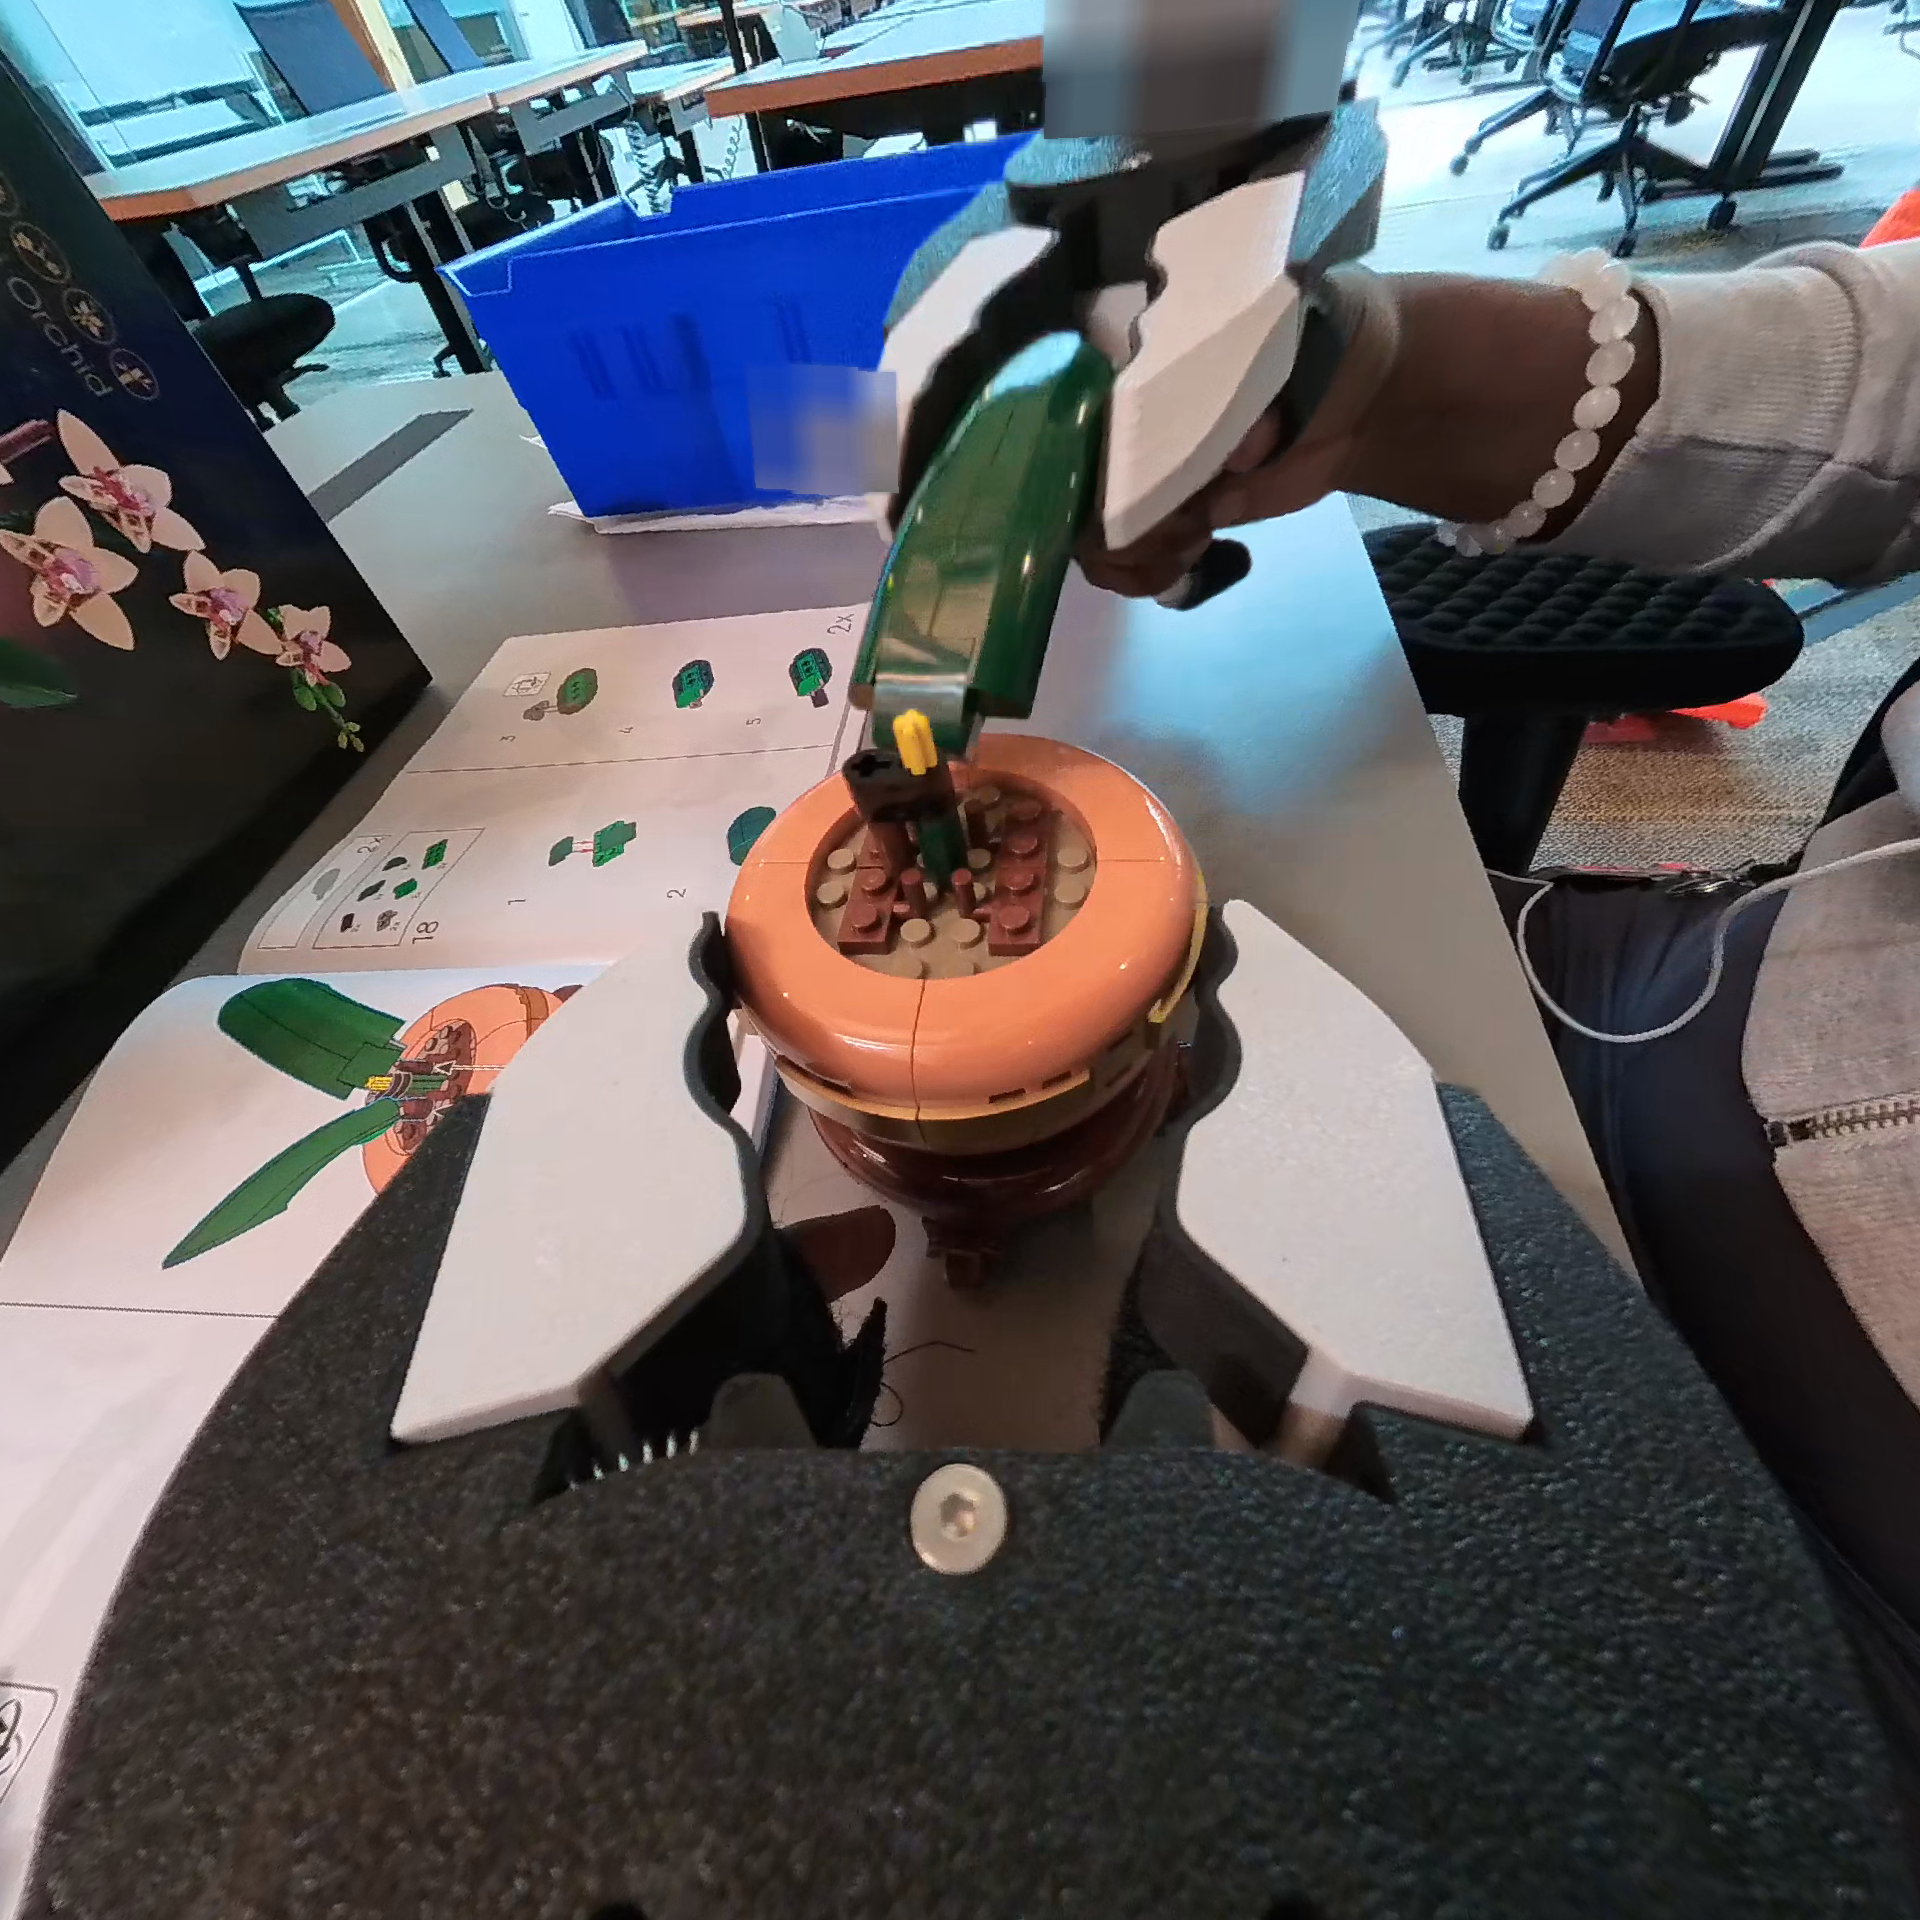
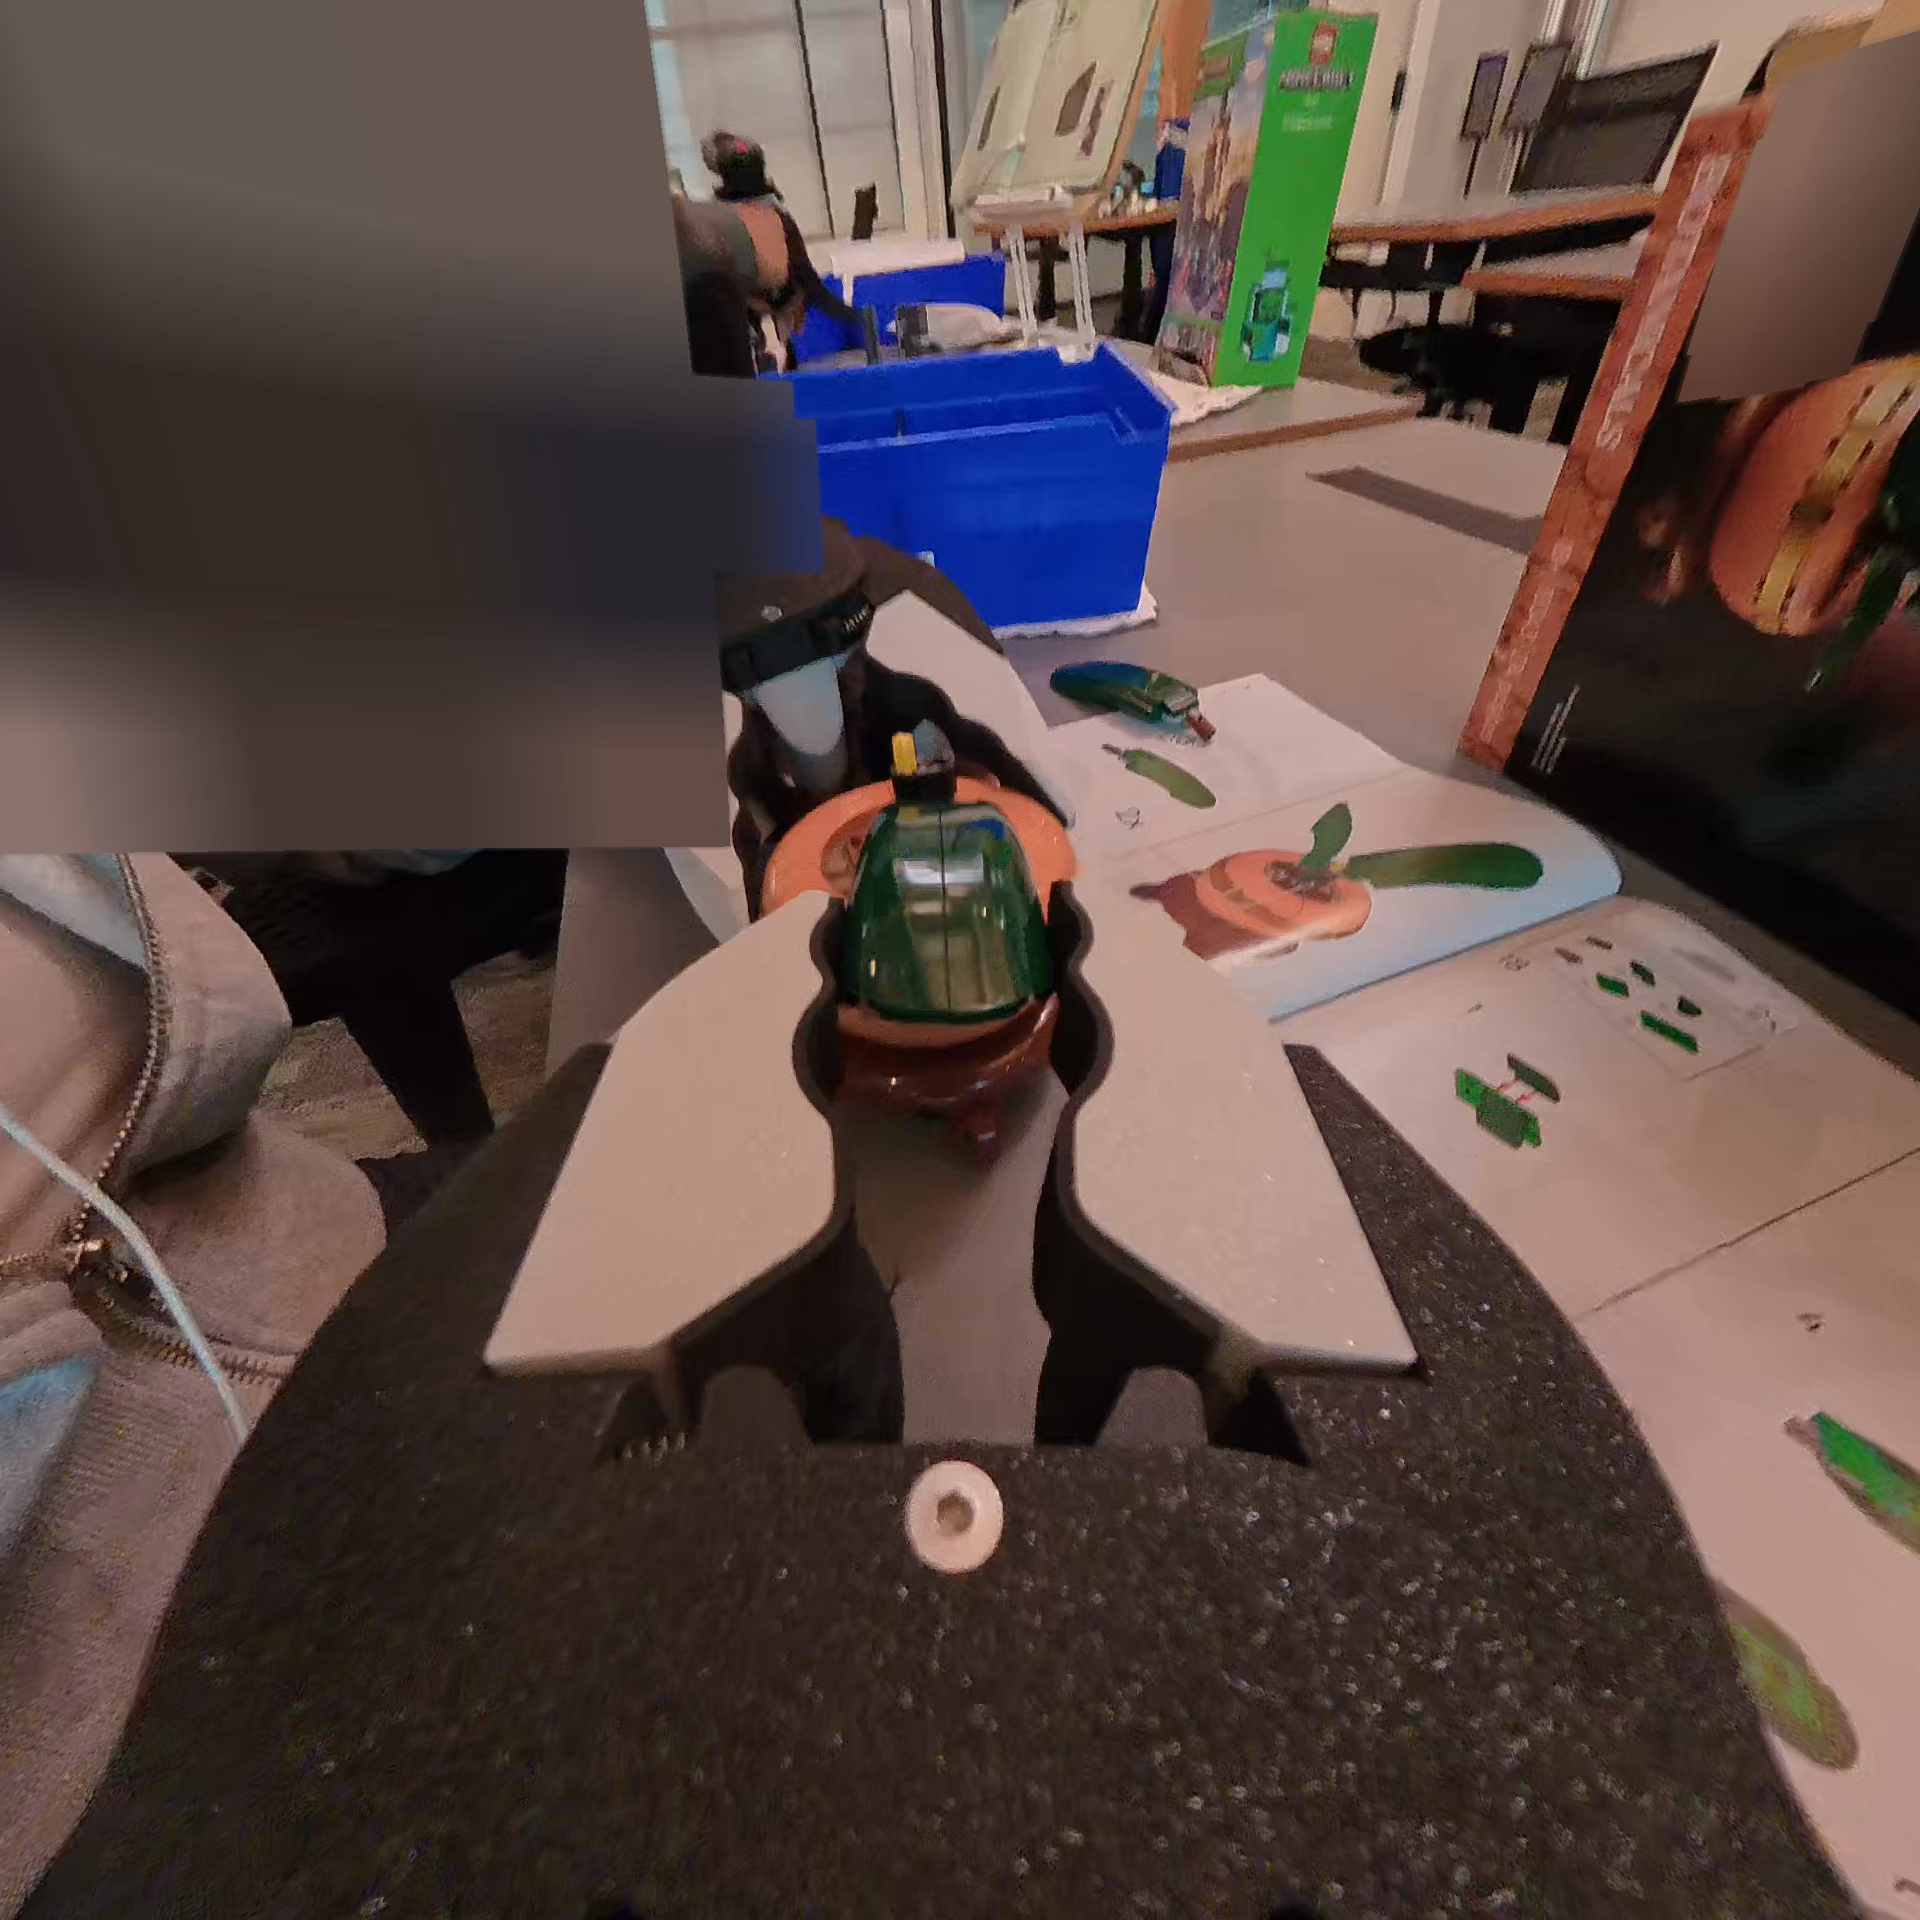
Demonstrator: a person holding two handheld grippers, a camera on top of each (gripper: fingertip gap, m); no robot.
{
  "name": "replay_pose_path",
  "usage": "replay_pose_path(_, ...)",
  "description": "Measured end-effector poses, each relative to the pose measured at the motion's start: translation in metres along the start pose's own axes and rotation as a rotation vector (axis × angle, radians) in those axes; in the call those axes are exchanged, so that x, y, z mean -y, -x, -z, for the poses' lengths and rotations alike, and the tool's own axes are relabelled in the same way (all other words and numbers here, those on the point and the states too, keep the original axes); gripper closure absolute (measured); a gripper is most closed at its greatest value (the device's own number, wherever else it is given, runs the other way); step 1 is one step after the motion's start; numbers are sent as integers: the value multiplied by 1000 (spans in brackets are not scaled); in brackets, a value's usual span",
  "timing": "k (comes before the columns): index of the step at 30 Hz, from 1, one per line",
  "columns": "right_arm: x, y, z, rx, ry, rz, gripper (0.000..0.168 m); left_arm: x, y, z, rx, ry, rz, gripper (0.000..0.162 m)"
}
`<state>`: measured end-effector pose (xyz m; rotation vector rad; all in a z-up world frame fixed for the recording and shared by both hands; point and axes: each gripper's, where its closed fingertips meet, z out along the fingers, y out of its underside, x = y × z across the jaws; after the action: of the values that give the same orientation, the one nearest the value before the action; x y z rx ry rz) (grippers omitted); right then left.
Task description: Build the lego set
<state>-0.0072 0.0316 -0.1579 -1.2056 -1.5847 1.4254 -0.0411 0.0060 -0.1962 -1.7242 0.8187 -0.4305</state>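
The lego flower pot (image 1: 935,1039) has an orange rim and a dark brown base and stands on the grey table. My left gripper (image 1: 966,961) is shut on the pot, one finger on each side of the rim. In the pot's middle a stem piece carries a yellow pin (image 1: 912,740). My right gripper (image 1: 1081,416) is shut on a long dark green leaf (image 1: 977,551), whose lower end is right at the pin. In the right wrist view the right gripper (image 2: 945,935) holds the leaf (image 2: 940,914) over the pot (image 2: 800,847); the left gripper (image 2: 821,675) shows behind it.
A second green leaf (image 2: 1127,691) lies on the open instruction booklet (image 1: 582,810). A blue bin (image 1: 727,332) stands behind the pot. The set's dark box (image 1: 156,623) stands at the left. A chair armrest (image 1: 1579,613) and the person's lap are past the table's right edge. Left tips to right tips: about 7 centimetres.
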Motion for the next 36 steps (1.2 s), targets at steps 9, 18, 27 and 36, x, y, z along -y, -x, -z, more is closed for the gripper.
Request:
replay_pose_path(9,-11,-4,2,12,-10,-107,132,0,2,0,15,2,-1,77)
replay_pose_path(18,-11,-7,4,25,-55,-183,127,-1,4,-1,50,8,2,77)
replay_pose_path(27,15,-29,30,-149,-241,-110,89,-2,18,-5,193,28,51,77)
replay_pose_path(36,38,-7,43,-204,-283,202,69,-8,16,-19,398,151,-122,76)
